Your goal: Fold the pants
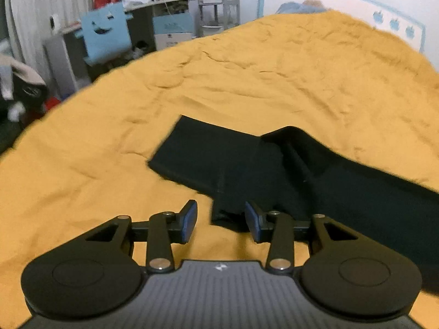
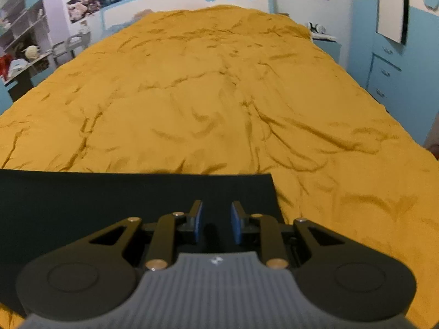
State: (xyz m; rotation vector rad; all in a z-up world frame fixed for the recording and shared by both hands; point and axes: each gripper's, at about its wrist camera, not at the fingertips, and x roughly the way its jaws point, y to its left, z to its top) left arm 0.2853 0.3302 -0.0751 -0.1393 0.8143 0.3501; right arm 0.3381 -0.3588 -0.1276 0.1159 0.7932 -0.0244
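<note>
Pants [image 1: 247,164]: lay dark and partly folded on the yellow bed cover [image 1: 109,137].
Left hand-held gripper [image 1: 221,220]: hung agape beside the near pants edge.
Right hand-held gripper [image 2: 216,220]: gaped over pants [image 2: 109,192], gripping nothing.

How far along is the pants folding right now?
Barely begun. The dark fabric pants lie spread across the mustard yellow bedspread, one part doubled over near the middle. The left gripper and right gripper are both open, holding nothing. Every fold remains.
</note>
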